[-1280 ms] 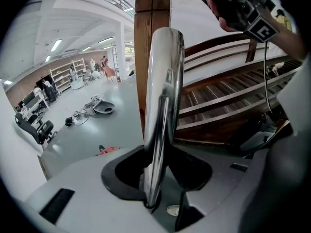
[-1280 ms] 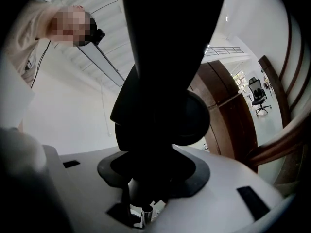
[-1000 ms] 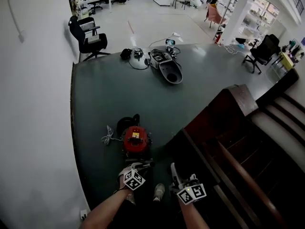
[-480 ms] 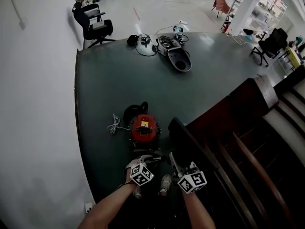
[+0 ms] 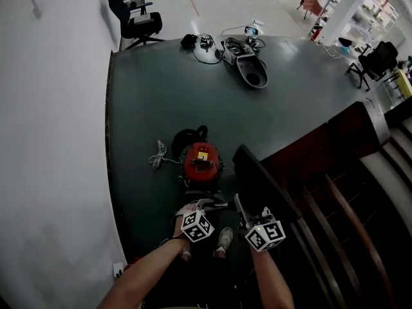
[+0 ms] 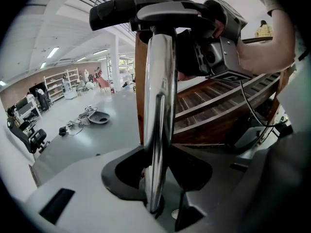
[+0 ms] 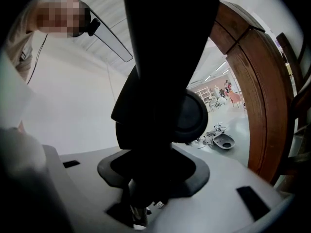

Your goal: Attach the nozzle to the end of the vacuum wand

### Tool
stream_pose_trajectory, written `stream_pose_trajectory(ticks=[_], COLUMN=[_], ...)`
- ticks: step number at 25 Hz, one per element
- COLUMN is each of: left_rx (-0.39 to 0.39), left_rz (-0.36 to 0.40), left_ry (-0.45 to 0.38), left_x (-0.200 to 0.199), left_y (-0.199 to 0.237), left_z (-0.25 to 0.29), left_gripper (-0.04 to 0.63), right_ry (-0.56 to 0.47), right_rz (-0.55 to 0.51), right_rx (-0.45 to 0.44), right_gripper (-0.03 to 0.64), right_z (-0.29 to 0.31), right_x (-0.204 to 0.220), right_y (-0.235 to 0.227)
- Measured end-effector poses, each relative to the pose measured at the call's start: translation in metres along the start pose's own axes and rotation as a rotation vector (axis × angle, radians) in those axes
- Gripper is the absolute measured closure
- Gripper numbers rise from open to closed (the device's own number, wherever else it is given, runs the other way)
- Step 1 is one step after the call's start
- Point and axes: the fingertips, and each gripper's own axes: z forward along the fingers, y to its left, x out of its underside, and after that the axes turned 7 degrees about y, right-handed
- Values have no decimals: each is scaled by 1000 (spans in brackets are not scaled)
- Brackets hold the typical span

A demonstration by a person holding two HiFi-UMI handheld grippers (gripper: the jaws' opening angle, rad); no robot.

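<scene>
The chrome vacuum wand (image 6: 159, 106) runs up between my left gripper's (image 6: 156, 181) jaws, which are shut on it. At the wand's top end sits the black nozzle neck (image 6: 146, 8), and whether the two are joined I cannot tell. My right gripper (image 7: 150, 188) is shut on the black nozzle (image 7: 160, 81), whose round swivel (image 7: 192, 116) shows beside the jaws. In the head view the left gripper (image 5: 206, 206) and right gripper (image 5: 239, 206) are close together just in front of the person, and the flat black nozzle head (image 5: 261, 179) reaches out beyond the right one.
A red vacuum canister (image 5: 201, 161) with a black hose (image 5: 187, 137) and white cord (image 5: 158, 156) stands on the dark green floor just ahead. A wooden staircase (image 5: 335, 192) drops at the right and a grey wall (image 5: 51, 140) runs along the left. A grey floor appliance (image 5: 248, 60) lies far off.
My right gripper has come lower and nearer to the left one, bringing the black nozzle with it. The left gripper has hardly moved on the wand.
</scene>
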Motion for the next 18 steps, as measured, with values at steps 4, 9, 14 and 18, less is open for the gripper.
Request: stream_pose_trajectory(ticks=[4, 9, 14, 18], left_rx=[7, 3, 20, 39], left_rz=[9, 11, 33, 67], left_ry=[8, 7, 34, 69], left_x=[0, 2, 4, 6], left_y=[-6, -4, -6, -5], left_z=[2, 2, 3, 3], left_gripper=[437, 437, 437, 439], right_ry=[22, 24, 21, 37], right_rz=[-40, -56, -43, 2], right_rx=[-11, 1, 38, -28], right_gripper=[442, 442, 442, 442], right_z=[2, 3, 2, 7], right_x=[3, 5, 7, 10], right_y=[9, 11, 11, 10])
